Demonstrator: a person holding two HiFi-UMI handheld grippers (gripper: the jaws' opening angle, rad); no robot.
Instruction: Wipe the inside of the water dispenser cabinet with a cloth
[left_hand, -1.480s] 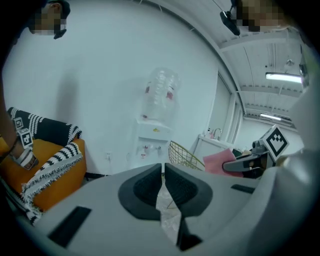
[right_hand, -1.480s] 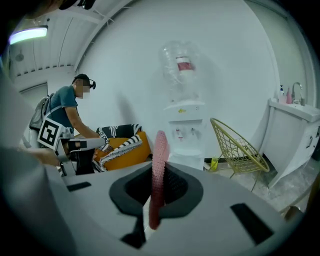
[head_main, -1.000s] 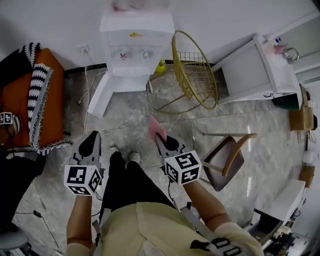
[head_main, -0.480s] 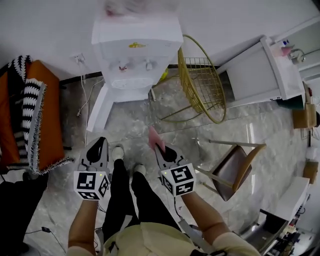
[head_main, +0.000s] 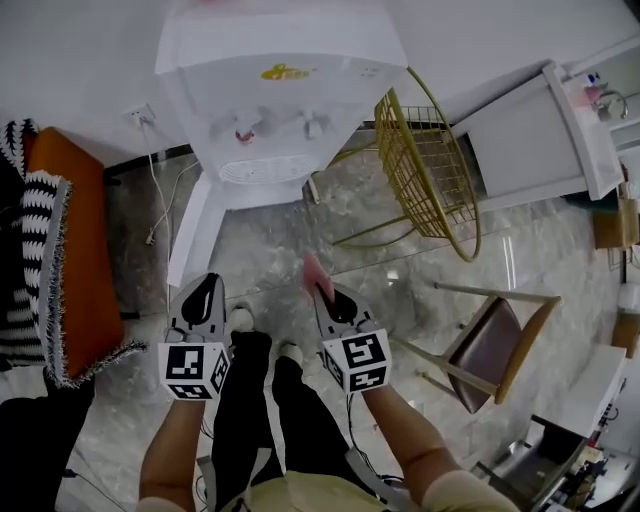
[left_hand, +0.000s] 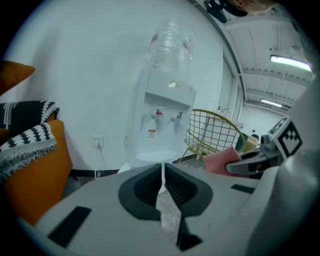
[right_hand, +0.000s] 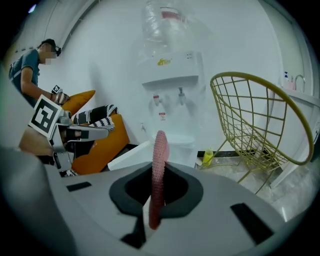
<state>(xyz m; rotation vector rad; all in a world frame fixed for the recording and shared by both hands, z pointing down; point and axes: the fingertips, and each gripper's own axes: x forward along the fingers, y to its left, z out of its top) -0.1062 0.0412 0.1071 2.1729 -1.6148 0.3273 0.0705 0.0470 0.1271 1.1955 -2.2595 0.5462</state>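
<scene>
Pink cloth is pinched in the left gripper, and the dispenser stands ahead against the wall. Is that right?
Not quite. The pink cloth is pinched in the right gripper, not the left, as the right gripper view shows. The left gripper is shut on nothing. The dispenser does stand ahead against the wall.

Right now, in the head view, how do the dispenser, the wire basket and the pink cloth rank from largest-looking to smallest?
1. dispenser, though its top is also nearest the camera
2. wire basket
3. cloth, clearly the smallest
</scene>
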